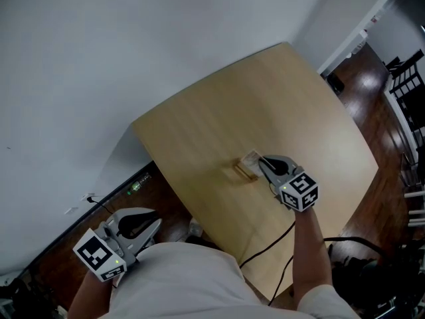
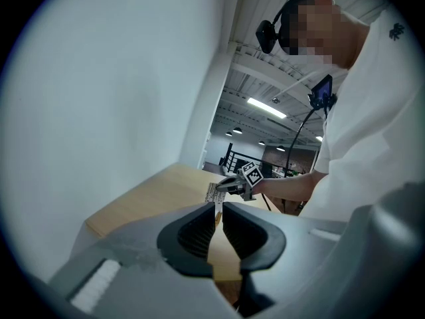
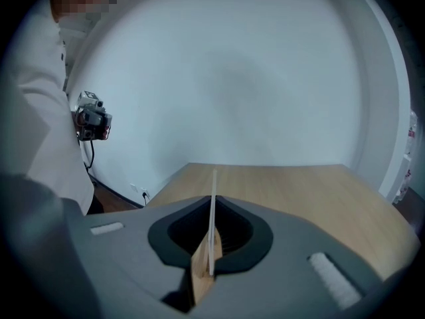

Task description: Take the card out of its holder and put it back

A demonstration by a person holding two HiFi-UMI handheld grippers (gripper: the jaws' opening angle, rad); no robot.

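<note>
A small wooden holder (image 1: 243,172) stands near the middle of the light wooden table (image 1: 265,98). My right gripper (image 1: 262,159) is shut on a thin white card (image 1: 251,159), held upright on edge right over the holder. The right gripper view shows the card (image 3: 212,201) edge-on between the pads, with the holder (image 3: 201,271) just under it. Whether the card's lower edge sits in the slot I cannot tell. My left gripper (image 1: 158,222) hangs off the table's left edge beside the person's body, jaws shut with nothing in them. Its view shows the card (image 2: 212,193) far off.
A white wall runs behind the table. Black cables (image 1: 265,248) cross the table's near edge by the right arm. A power strip (image 1: 137,186) lies on the dark floor at the left. Dark chairs (image 1: 408,88) stand at the far right.
</note>
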